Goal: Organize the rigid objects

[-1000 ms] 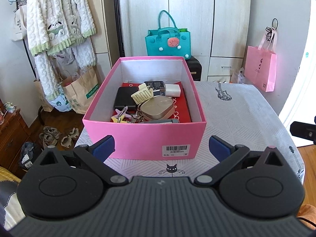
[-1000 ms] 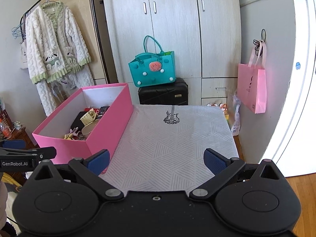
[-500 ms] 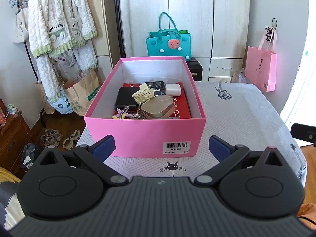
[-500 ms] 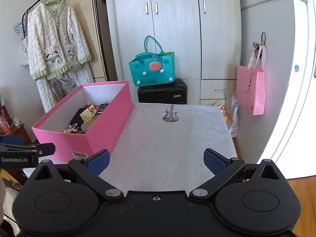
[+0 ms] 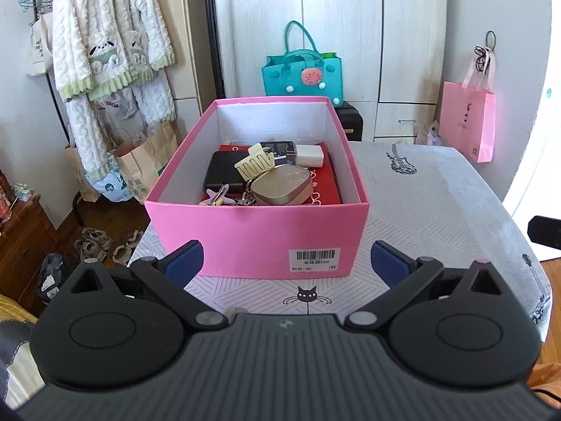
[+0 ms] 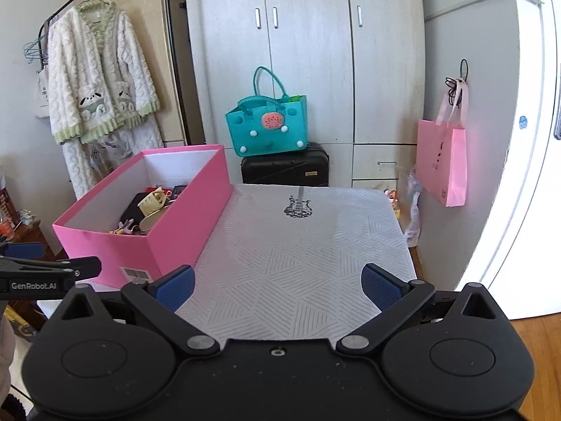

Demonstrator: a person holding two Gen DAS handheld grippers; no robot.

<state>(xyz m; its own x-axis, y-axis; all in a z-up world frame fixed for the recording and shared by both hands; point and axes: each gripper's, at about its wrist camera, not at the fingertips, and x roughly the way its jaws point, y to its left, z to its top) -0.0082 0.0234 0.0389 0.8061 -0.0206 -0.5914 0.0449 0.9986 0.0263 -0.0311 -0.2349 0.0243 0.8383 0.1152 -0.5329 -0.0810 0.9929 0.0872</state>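
A pink cardboard box [image 5: 256,238] stands on the table, also seen at the left in the right wrist view as the pink box [image 6: 175,231]. Inside lie a cream hair claw [image 5: 254,165], a black power bank [image 5: 222,172], a white charger [image 5: 309,155], a gold tin [image 5: 282,187], keys and a red notebook [image 5: 326,179]. My left gripper [image 5: 287,263] hangs open just in front of the box's near wall, holding nothing. My right gripper [image 6: 277,286] is open and empty over the bare tablecloth, right of the box.
The table wears a white patterned cloth [image 6: 301,245] with a guitar print [image 6: 298,207]. Behind it stand a teal bag [image 6: 268,126] on a black suitcase [image 6: 284,170] and a wardrobe. A pink paper bag [image 6: 443,165] hangs right; shoes [image 5: 93,244] lie on the floor left.
Both grippers have drawn back and slightly down from the box, so it looks smaller and farther. Both stayed open and empty. The box's contents have not moved.
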